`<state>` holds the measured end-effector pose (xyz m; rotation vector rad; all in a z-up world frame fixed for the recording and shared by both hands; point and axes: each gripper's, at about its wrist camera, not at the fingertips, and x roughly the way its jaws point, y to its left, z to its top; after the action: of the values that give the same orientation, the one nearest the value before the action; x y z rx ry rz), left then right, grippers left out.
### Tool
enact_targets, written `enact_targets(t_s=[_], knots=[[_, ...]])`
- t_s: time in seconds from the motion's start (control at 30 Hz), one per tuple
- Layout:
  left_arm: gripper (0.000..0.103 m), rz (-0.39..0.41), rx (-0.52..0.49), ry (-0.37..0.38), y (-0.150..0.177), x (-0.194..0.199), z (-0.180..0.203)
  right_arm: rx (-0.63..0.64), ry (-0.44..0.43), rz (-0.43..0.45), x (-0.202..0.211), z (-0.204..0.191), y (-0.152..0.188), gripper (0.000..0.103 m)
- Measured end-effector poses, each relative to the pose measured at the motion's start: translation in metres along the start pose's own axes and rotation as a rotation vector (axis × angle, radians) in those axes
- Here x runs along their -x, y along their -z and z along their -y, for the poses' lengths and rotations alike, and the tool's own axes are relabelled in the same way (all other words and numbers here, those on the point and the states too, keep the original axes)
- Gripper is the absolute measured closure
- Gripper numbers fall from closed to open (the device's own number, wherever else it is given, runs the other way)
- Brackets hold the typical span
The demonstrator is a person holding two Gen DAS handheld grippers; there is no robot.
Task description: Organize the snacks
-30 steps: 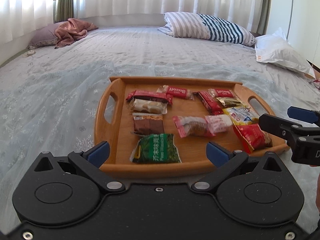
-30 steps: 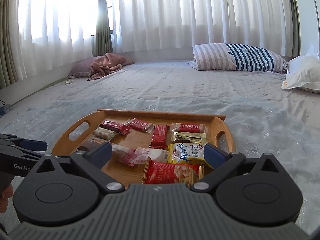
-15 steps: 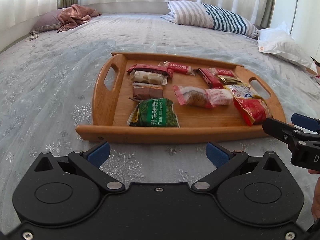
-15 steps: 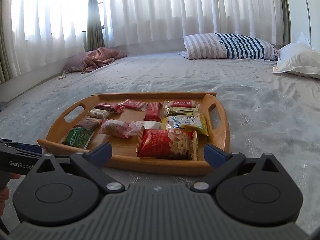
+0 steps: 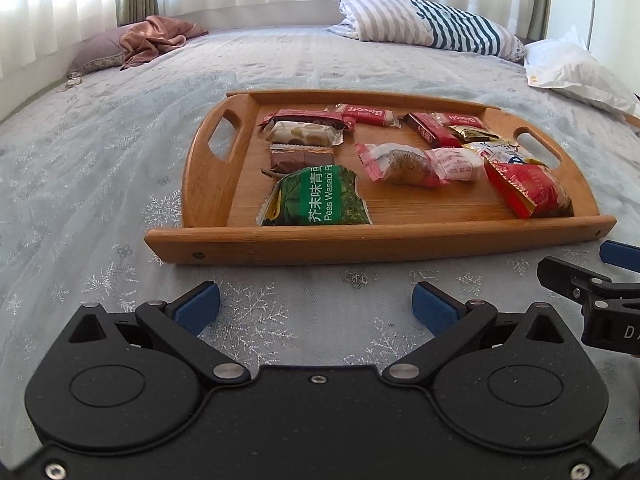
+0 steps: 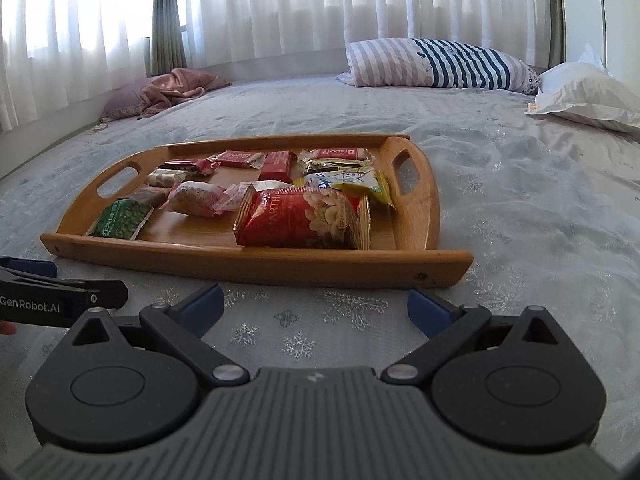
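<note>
Hovering over the bedspread [image 5: 80, 152] short of the wooden tray [image 5: 376, 240], the left gripper [image 5: 316, 306] and right gripper [image 6: 312, 306] both have their jaws spread wide, holding nothing. Straight ahead of the left, at the tray's near-left corner, lies the green wasabi-pea packet [image 5: 316, 198]. The red nut packet [image 6: 304, 220] lies broadside to the right gripper at the near-right corner. Smaller snacks fill the far edge.

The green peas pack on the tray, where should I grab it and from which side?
Probably best to take the green peas pack by its crimped left end seam, coming down from above with the left gripper. It lies flat against the tray's near rim, so a low frontal approach is blocked, and that seam is a thin edge open fingers can pinch.
</note>
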<state>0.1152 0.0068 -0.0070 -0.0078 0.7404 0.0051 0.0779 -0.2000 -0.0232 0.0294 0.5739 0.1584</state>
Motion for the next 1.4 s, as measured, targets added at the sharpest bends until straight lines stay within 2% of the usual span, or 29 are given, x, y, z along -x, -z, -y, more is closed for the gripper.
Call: enact_targets(t_s=[0.33, 1.4], knots=[[0.000, 0.025, 0.013, 0.010, 0.0043, -0.0036, -0.0026, 0.048, 0.030, -0.030, -0.0073, -0.0082, 0.0062, 0.000], [0.000, 0.024, 0.010, 0.008, 0.0063, -0.0038, -0.0036, 0.050, 0.032, -0.032, -0.0083, -0.0082, 0.0067, 0.000]])
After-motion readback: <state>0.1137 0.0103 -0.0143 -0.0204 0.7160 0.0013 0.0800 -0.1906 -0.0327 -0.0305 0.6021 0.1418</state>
